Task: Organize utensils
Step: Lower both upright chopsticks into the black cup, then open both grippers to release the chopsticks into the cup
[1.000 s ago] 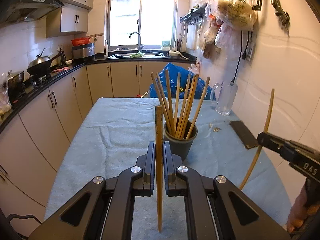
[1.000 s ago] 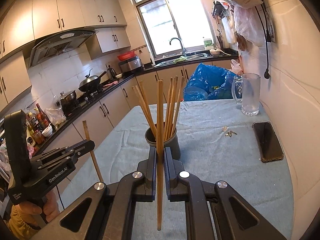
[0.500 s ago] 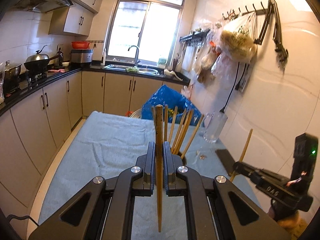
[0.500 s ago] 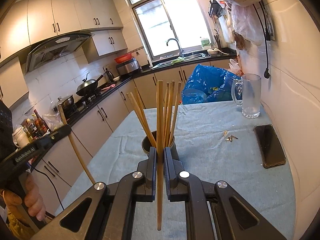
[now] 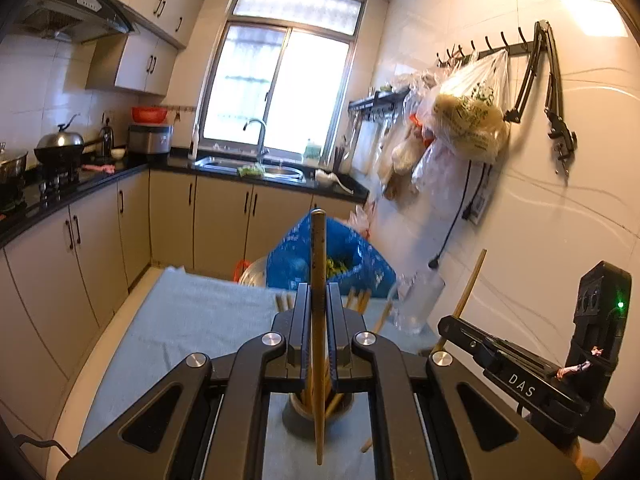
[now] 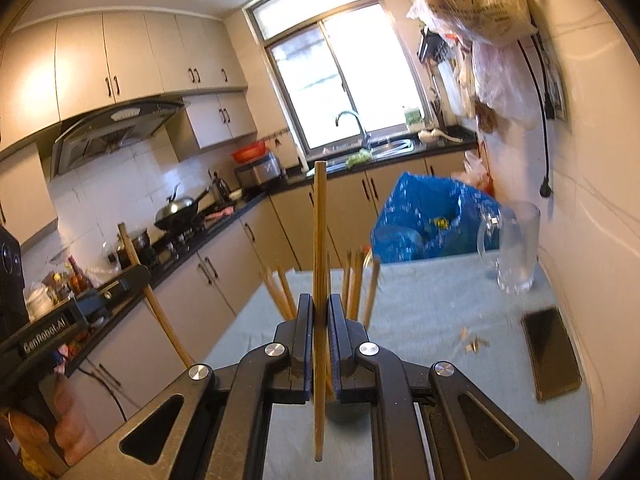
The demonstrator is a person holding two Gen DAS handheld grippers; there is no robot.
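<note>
Two grippers, each clamped on one upright chopstick above the holder of chopsticks.

From the left wrist, the left gripper (image 5: 319, 322) pinches a wooden chopstick (image 5: 318, 280) upright between its closed jaws, directly over the dark holder (image 5: 304, 416) on the grey table cloth (image 5: 192, 320); only this view shows the holder's base and the right gripper (image 5: 456, 326), marked "DAS", gripping a tilted chopstick (image 5: 470, 284) near the tiled wall. From the right wrist, the right gripper (image 6: 320, 320) is closed on its own upright chopstick (image 6: 319, 240), with the stored chopsticks (image 6: 352, 280) fanned just behind; only here appear the phone (image 6: 550, 352) near the table's right edge, the glass mug (image 6: 516, 252) by the wall, open cloth between them, and the left gripper (image 6: 136, 276), labelled "GenRobot.AI", beyond the table's left edge.
</note>
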